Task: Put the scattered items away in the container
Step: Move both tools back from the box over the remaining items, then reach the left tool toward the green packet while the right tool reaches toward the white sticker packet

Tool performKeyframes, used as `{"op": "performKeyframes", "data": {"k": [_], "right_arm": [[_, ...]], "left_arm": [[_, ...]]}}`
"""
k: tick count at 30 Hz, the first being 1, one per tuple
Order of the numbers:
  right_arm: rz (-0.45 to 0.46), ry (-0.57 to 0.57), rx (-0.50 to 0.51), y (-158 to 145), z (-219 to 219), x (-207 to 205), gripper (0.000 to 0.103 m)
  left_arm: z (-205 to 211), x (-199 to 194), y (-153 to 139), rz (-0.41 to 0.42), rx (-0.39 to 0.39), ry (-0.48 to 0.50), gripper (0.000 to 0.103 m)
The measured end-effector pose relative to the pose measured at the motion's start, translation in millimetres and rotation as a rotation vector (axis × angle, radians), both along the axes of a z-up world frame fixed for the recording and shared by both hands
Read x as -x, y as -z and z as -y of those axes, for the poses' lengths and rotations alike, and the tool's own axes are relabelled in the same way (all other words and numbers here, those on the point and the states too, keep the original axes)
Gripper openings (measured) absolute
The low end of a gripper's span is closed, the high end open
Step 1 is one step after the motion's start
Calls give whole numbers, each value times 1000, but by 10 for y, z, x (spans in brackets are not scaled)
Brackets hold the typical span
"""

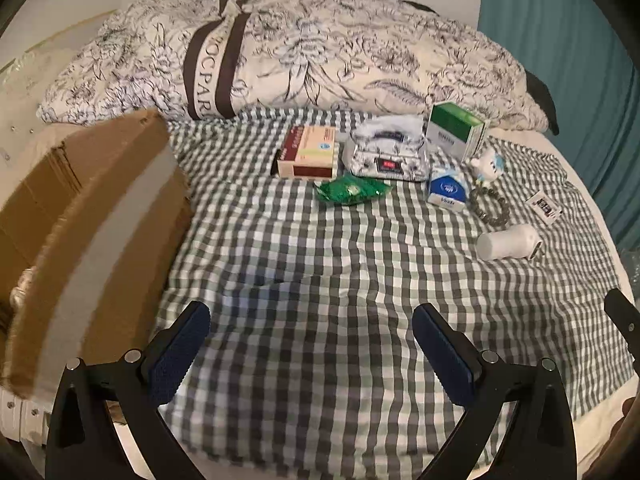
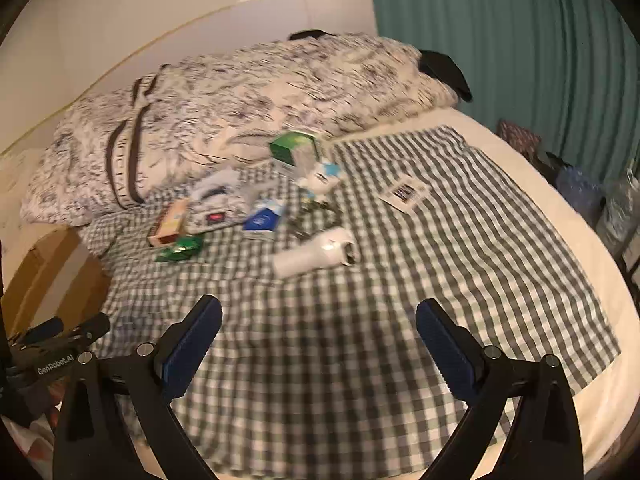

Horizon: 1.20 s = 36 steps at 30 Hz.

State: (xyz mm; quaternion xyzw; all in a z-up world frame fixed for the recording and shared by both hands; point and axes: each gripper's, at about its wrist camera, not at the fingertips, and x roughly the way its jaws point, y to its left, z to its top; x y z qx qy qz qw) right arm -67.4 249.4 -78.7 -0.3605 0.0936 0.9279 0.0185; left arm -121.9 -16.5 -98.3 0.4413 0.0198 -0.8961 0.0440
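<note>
Both sets of fingers spread wide, holding nothing: left gripper [image 1: 310, 340] and right gripper [image 2: 318, 336] hovering over bare checked cloth [image 1: 320, 280] on the bed, well short of the clutter.

Container = cardboard box [image 1: 80, 220] at 9 o'clock in the left view, beside the bed edge, open top tilted toward camera. Nothing visibly tidied yet, judging by the spread.

Best first pick, likely: white bottle [image 2: 316, 254], lying on its side at 12 o'clock for the right gripper, nearest and apart from the rest. Straddle across the barrel, not along it; round, may roll on soft bedding. Squeeze mid-body.

Rest clustered at 12–1 o'clock in left view: tan box [image 1: 308, 152], tissue pack [image 1: 384, 156], green packet [image 1: 352, 192], blue carton [image 1: 446, 190], green-white box [image 1: 456, 130], small figure [image 1: 488, 164] touching bead chain [image 1: 490, 208], flat label card [image 1: 544, 208] further out.

In the way: tight packing, chain snag risk, card flat on cloth, hard to pinch. Quilt [image 1: 280, 52] behind, no obstruction.
</note>
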Motion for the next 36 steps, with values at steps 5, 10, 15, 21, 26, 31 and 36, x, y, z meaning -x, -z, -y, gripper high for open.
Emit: {"op": "performKeyframes", "data": {"k": [5,10,15,21,26,31,36], "right_arm": [[28,34,-15,207,-240,190,98],[65,77,-35,381,-527,397,98],[99,116,-35,568,-759,615,98],[156,119,-35,802,-927,960,98],[172,98,-77,836,-945,1225,98],[184,77,-143,868,-939,1507,98],[196,65,-171,913,-992,1789,98]], "left_arm": [[-8,250,220,18,1,-22,103],[-17,558,411,32,-5,-53,103],[-80,763,531,26,3,-61,103],[-147,1069,673,27,26,-55,103],[-139,1330,741,35,50,-66,103],[-155,1522,736,31,37,-57,103],[-254,1676,788,13,95,-33,103]]}}
